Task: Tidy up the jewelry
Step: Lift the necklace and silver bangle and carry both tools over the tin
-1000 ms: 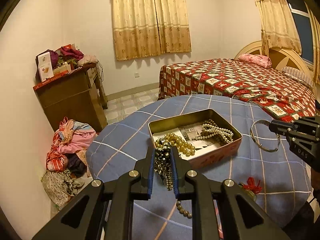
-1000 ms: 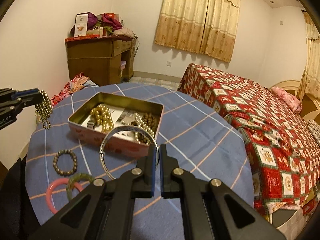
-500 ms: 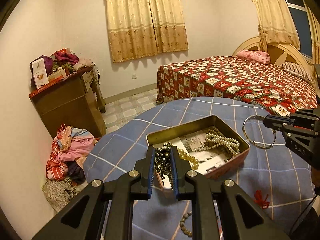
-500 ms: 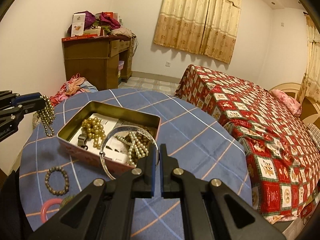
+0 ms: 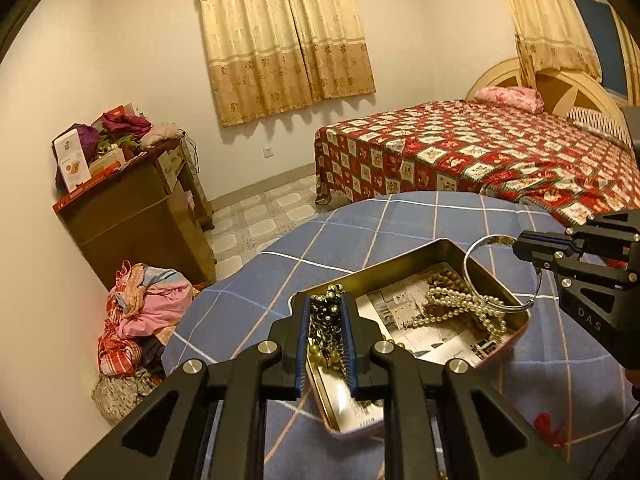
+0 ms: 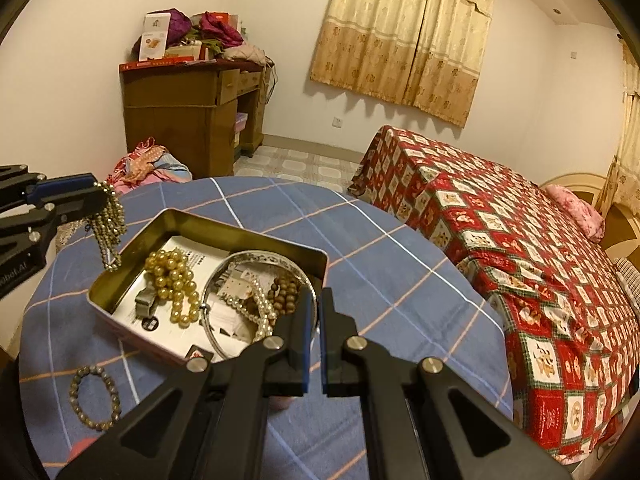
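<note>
An open metal tin (image 6: pixel 240 229) (image 5: pixel 400 265) sits on a round table under a blue checked cloth (image 6: pixel 380 260). It holds a gold pearl strand (image 6: pixel 172 276), a white pearl strand (image 6: pixel 256 304) and brown wooden beads (image 6: pixel 286 292). My left gripper (image 5: pixel 326 300) (image 6: pixel 98 196) is shut on a dark-gold bead necklace (image 6: pixel 108 228) that dangles over the tin's left end. My right gripper (image 6: pixel 317 294) (image 5: pixel 518 246) is shut on a thin silver bangle (image 6: pixel 260 255) (image 5: pixel 472 254), held above the tin's right half.
A grey bead bracelet (image 6: pixel 94 396) lies on the cloth before the tin. A small red trinket (image 5: pixel 546 432) rests near the table's right edge. Beyond the table are a bed (image 6: pixel 500 240), a cluttered wooden desk (image 6: pixel 188 108) and a heap of clothes (image 5: pixel 140 316) on the floor.
Both grippers have moved forward over the tin, still holding their pieces. The necklace now hangs at the tin's left end and the bangle sits over its right half.
</note>
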